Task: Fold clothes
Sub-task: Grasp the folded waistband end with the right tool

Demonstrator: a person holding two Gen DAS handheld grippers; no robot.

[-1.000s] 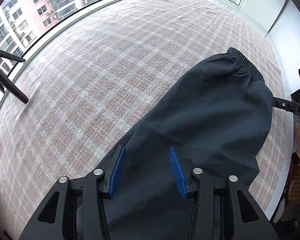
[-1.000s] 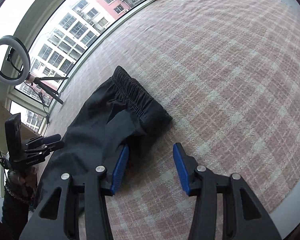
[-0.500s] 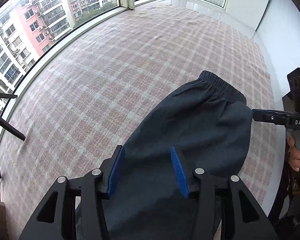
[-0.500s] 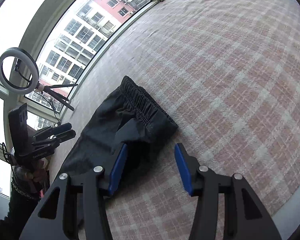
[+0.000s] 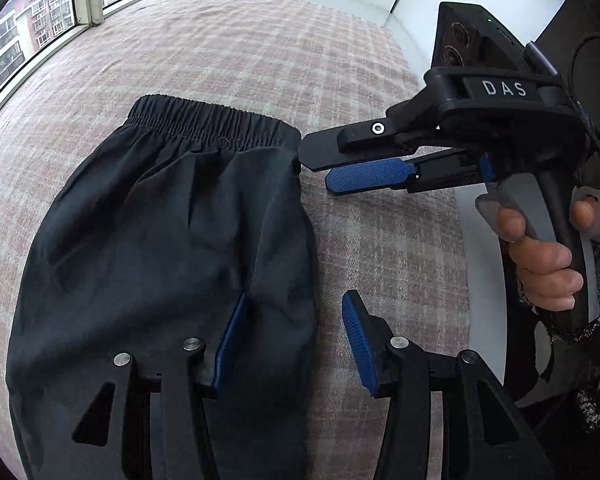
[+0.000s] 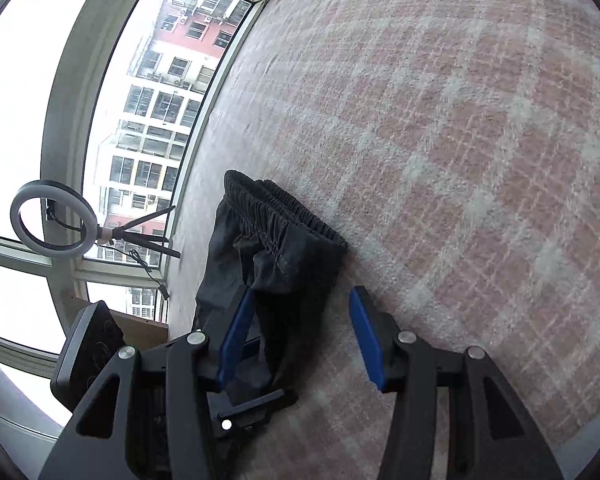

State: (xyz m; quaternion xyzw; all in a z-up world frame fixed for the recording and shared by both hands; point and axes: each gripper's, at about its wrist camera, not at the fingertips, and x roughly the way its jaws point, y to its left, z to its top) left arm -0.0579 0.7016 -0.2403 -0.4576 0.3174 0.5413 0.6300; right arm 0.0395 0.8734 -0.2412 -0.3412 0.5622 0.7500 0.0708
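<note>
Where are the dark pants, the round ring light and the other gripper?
dark navy pants (image 5: pixel 172 240), left wrist view, flat middle of the fabric.
round white ring light (image 6: pixel 20 216), right wrist view, its left rim.
right gripper (image 5: pixel 320 170), left wrist view, between its fingertips.

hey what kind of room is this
Probably a high-rise apartment room: a bay window facing apartment blocks, a pink plaid carpet with dark trousers on it, and a ring light for filming.
</note>
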